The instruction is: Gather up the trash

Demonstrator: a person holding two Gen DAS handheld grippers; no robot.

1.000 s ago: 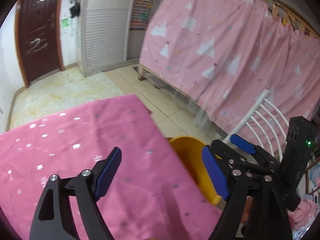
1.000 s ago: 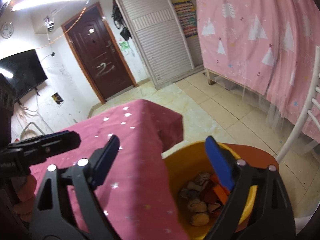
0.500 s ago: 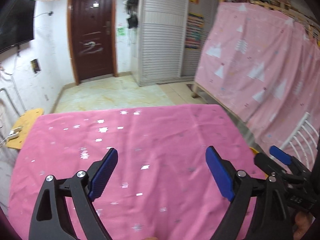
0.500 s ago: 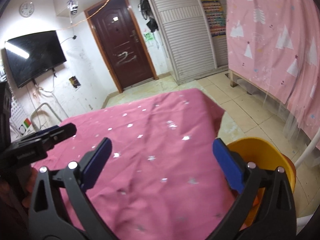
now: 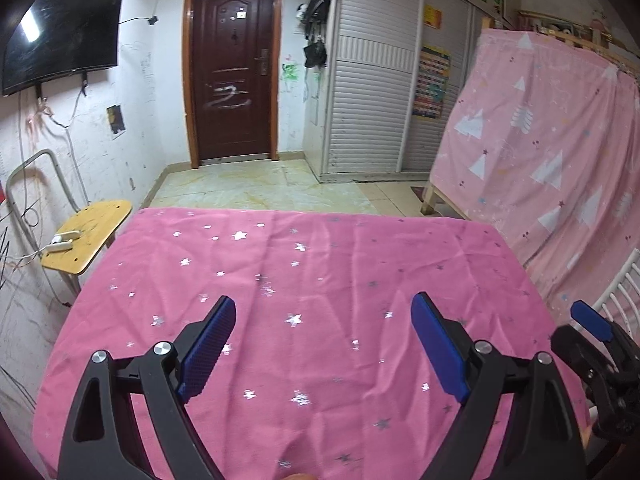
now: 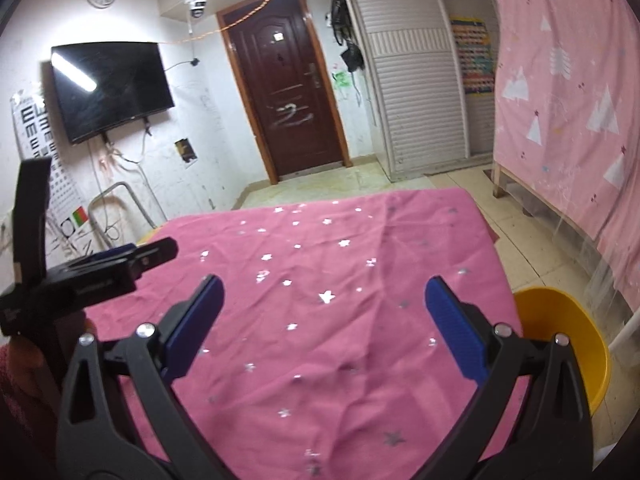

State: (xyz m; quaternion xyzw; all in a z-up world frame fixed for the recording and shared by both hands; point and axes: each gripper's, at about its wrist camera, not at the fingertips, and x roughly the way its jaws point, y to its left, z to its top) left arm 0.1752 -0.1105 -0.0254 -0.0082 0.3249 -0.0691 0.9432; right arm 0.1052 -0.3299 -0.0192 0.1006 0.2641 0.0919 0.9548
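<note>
Left wrist view puts your left gripper (image 5: 322, 346) at the bottom of the frame, jaws spread wide with nothing between them, above the pink star-print tablecloth (image 5: 320, 264). At the lower right edge you see part of your right gripper (image 5: 592, 332). Right wrist view shows your right gripper (image 6: 324, 322) likewise spread and holding nothing over the same cloth, with the yellow trash bucket (image 6: 568, 320) at the lower right, beside the table's edge. Farther back, the dark door (image 5: 232, 68) stands at upper centre and the television (image 6: 110, 88) hangs at upper left.
</note>
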